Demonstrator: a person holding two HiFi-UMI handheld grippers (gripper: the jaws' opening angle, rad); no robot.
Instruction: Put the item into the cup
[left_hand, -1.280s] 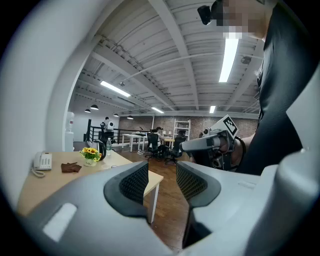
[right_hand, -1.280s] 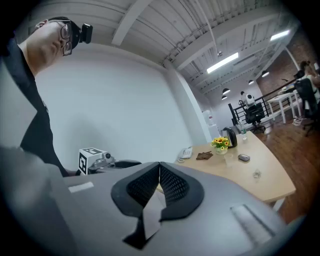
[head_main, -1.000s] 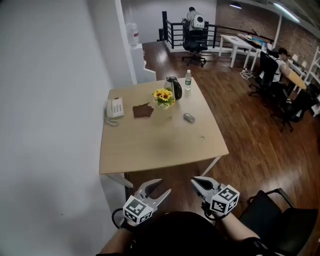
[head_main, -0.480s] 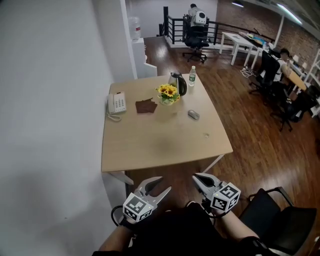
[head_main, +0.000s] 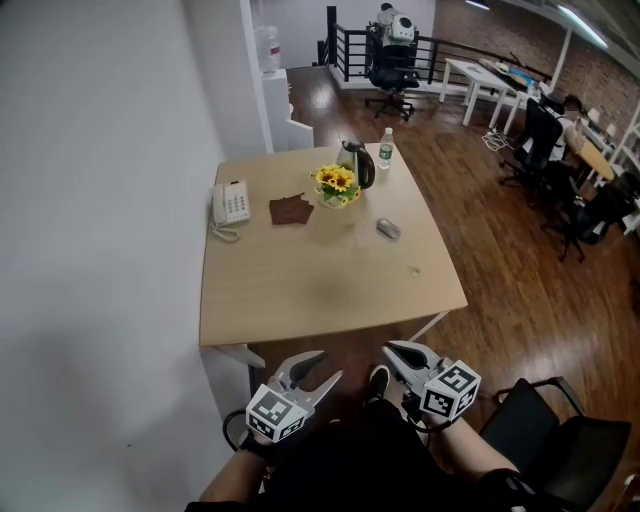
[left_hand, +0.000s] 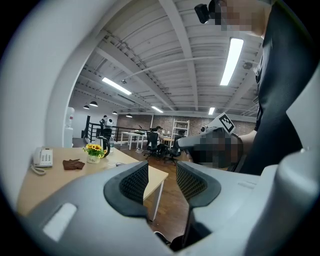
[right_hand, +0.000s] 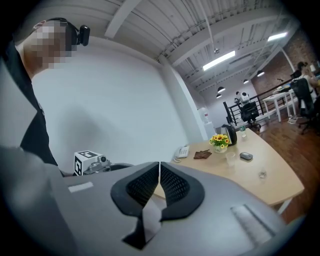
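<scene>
Both grippers hang low in front of the person, short of the near edge of the wooden table (head_main: 300, 300) and well apart from everything on it. The left gripper (head_main: 328, 366) is open: in the left gripper view its jaws stand clearly apart with nothing between them, only floor and table showing through the gap. The right gripper (head_main: 390, 352) is all but closed. In the right gripper view its pads (right_hand: 172, 185) leave only a thin slit, the jaws have just been easing open, and nothing is between them.

The clear cup (right_hand: 230, 158) stands upright on the table just in front of the sunflowers (head_main: 335, 185). A small object (head_main: 414, 270) lies alone near the table's right edge, apart from the cup, and a grey mouse (head_main: 388, 228) lies between it and the flowers. Which of the two is the item I cannot tell. At the far end a black kettle (head_main: 355, 163) and a water bottle (head_main: 386, 148) stand side by side. A brown cloth (head_main: 291, 210) lies left of the flowers, and a white phone (head_main: 231, 203) sits by the wall-side edge. A black chair (head_main: 560, 440) stands at the person's right
</scene>
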